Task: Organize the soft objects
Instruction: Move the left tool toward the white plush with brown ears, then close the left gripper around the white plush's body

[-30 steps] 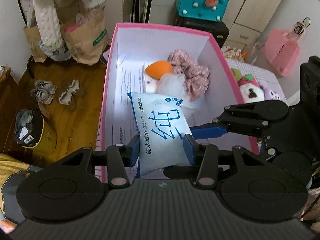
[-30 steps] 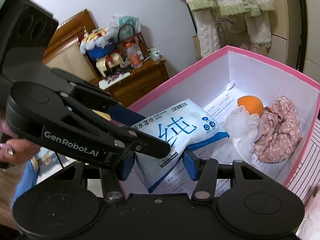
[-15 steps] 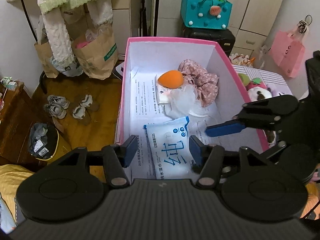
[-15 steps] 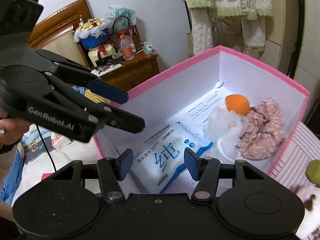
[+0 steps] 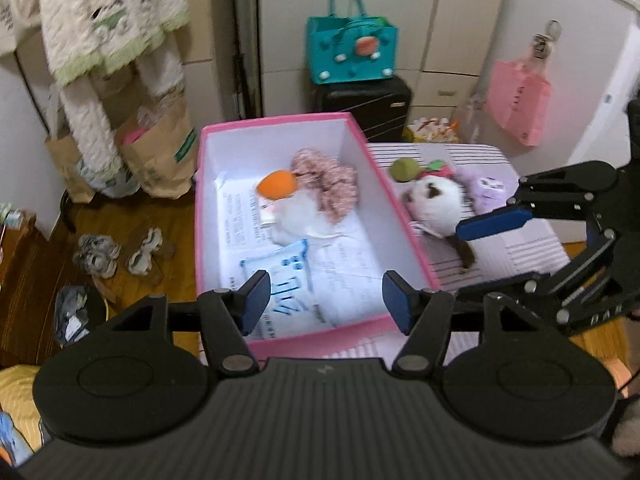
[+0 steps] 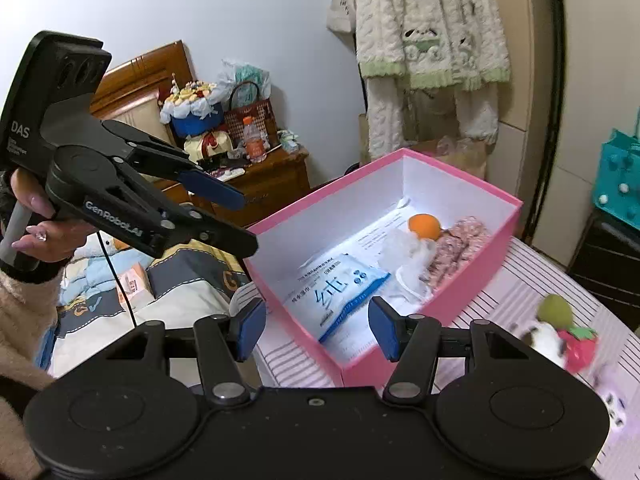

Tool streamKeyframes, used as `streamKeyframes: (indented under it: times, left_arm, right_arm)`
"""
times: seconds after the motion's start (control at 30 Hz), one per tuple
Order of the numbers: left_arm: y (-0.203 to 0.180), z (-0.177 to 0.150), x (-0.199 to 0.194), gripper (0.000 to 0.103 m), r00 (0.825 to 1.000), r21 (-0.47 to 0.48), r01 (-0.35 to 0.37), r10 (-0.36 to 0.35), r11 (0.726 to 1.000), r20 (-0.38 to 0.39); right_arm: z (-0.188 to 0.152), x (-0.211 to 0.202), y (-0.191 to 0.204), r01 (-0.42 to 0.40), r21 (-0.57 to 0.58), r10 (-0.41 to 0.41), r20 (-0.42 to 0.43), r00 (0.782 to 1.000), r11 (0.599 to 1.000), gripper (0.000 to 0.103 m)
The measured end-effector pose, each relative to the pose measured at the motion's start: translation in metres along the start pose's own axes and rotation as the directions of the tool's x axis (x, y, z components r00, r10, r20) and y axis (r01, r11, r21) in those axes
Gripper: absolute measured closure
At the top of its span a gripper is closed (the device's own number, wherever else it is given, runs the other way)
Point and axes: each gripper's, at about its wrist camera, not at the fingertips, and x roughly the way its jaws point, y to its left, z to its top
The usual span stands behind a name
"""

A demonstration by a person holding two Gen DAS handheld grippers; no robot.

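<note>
Four soft things already lie in the pink box [image 5: 280, 124], which sits on a striped surface [image 5: 520, 248] whose nature I cannot tell — a sensible spot, within reach of both hands.

Largest item inside: the pack of wet wipes [image 6: 340, 292], flat on the printed paper at the near end, label up. My reading is that it was laid there because the far end is taken.

Next, the floral cloth [image 5: 328, 184], bunched against the far right wall. Beside it the white mesh puff [image 5: 296, 216], and touching that the orange sponge [image 5: 276, 184] — small items clustered together, leaving the near floor free.

Outside the box, just beside its right wall: a white plush toy [image 5: 436, 204], a purple plush [image 5: 488, 192], a green ball [image 5: 404, 168]. Not yet sorted; probably next.

Left hand-held gripper [image 5: 326, 300]: above the near rim, jaws opening, nothing between the pads; the wipes lie below, untouched.

Right hand-held gripper [image 6: 318, 326]: jaws parted about halfway, empty, over the box's near corner. It points toward the box, not the plush toys, so a swing right would be needed.
</note>
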Motion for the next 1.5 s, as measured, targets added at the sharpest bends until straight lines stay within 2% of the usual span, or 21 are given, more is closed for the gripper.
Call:
streamKeyframes:
  times: [0.3, 0.67, 0.83, 1.0, 1.23, 1.5]
  left_arm:
    - [-0.053, -0.005, -0.030, 0.035, 0.998, 0.124, 0.029, -0.036, 0.992, 0.056]
    - [-0.110, -0.004, -0.022, 0.033, 0.991, 0.228, 0.108, -0.122, 0.968, 0.048]
    - [-0.132, -0.002, -0.006, 0.033, 0.980, 0.248, 0.183, -0.196, 0.951, 0.030]
    - [-0.148, 0.003, 0.017, 0.033, 0.970, 0.237, 0.228, -0.242, 0.944, 0.033]
    - [-0.161, 0.011, 0.057, 0.032, 0.970, 0.209, 0.226, -0.240, 0.952, 0.045]
    - [-0.168, 0.022, 0.109, 0.031, 0.977, 0.148, 0.207, -0.213, 0.967, 0.026]
  right_arm:
    - [-0.025, -0.056, 0.003, 0.073, -0.002, -0.073, 0.046, 0.996, 0.997, 0.040]
    - [-0.056, -0.093, -0.001, 0.118, -0.004, -0.117, 0.078, 0.990, 0.993, 0.038]
    - [-0.068, -0.102, -0.016, 0.133, 0.021, -0.134, 0.086, 0.987, 0.991, 0.037]
    - [-0.082, -0.102, -0.040, 0.162, 0.055, -0.167, 0.088, 0.982, 0.985, 0.037]
    - [-0.097, -0.091, -0.069, 0.196, 0.045, -0.199, 0.109, 0.974, 0.980, 0.035]
    - [-0.109, -0.052, -0.103, 0.213, 0.043, -0.216, 0.092, 0.972, 0.976, 0.033]
